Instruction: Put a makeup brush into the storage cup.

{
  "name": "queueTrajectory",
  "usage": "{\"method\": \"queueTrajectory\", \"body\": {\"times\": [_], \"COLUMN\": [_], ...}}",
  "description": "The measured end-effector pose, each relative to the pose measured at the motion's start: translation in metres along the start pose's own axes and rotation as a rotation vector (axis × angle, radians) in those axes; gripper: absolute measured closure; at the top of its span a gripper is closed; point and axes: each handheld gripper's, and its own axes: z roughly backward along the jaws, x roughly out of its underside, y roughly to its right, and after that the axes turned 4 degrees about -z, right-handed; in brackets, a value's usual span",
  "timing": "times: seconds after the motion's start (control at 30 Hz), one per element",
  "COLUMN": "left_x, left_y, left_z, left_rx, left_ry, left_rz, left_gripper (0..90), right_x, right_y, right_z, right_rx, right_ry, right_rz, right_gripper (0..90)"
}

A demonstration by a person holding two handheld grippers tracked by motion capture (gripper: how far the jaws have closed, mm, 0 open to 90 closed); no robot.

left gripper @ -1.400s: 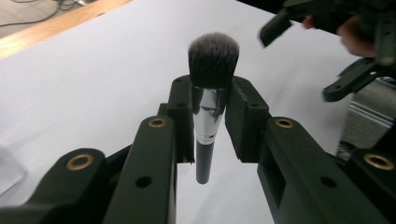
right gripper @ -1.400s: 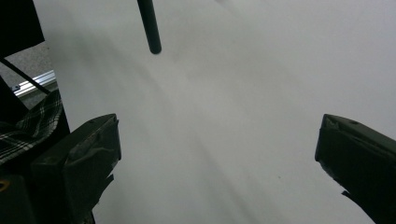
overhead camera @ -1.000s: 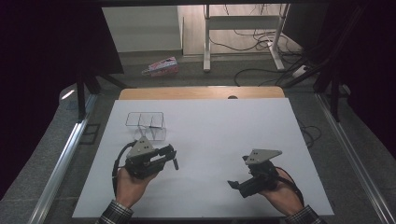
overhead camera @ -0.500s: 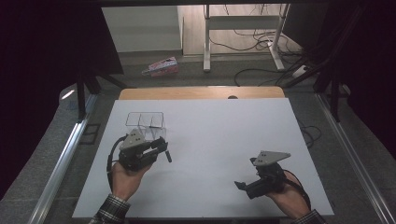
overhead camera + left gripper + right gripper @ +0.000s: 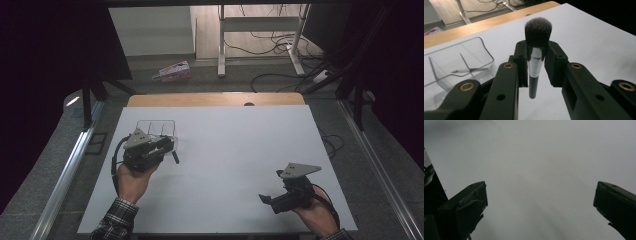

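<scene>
Clear plastic organizer (image 5: 461, 62) is sitting on the white table (image 5: 240, 145), toward its far left part. Thin dividers are splitting it into compartments; the ones in sight are looking bare inside, walls see-through.

Left tool (image 5: 535, 53) is pinching a makeup brush (image 5: 535, 50) by its shiny metal ferrule, dark bristle head pointing away from the hand, short black handle hanging back between the jaws. From the high view the left tool (image 5: 167, 146) is hovering just beside the organizer (image 5: 156, 128), at its near edge.

Right tool (image 5: 540, 195) is standing spread wide over bare table near the right front corner, nothing between its jaws.
</scene>
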Motion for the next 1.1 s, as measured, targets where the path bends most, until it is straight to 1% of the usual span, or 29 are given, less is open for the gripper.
{"method": "queueTrajectory", "body": {"times": [0.07, 0.1, 0.2, 0.43, 0.53, 0.77, 0.87, 1.1], "left_x": [-0.002, -0.003, -0.006, -0.015, -0.018, -0.024, -0.027, -0.031], "left_y": [-0.003, -0.005, -0.010, -0.020, -0.024, -0.033, -0.035, -0.041], "left_z": [0.000, 0.000, -0.001, -0.003, -0.004, -0.005, -0.004, -0.009], "left_rx": [-0.013, -0.018, -0.034, -0.068, -0.082, -0.114, -0.119, -0.155], "left_ry": [0.002, 0.006, 0.012, 0.034, 0.037, 0.053, 0.066, 0.074], "left_rz": [0.002, 0.009, 0.018, 0.032, 0.033, 0.045, 0.053, 0.061], "left_gripper": [73.5, 73.5, 73.5, 73.5, 73.5, 73.5, 73.5, 73.5], "right_x": [0.002, 0.003, 0.005, 0.007, 0.008, 0.009, 0.009, 0.008], "right_y": [0.000, 0.000, 0.000, 0.002, 0.002, 0.002, 0.002, 0.001], "right_z": [0.000, -0.001, 0.000, 0.002, 0.001, 0.002, 0.001, 0.000], "right_rx": [0.007, 0.009, 0.006, 0.011, 0.005, -0.010, -0.012, -0.019], "right_ry": [-0.015, -0.021, -0.030, -0.032, -0.038, -0.033, -0.040, -0.045], "right_rz": [0.005, 0.007, 0.007, -0.001, -0.003, -0.009, -0.006, 0.003], "right_gripper": [0.0, 0.0, 0.0, 0.0, 0.0, 0.0, 0.0, 0.0]}}
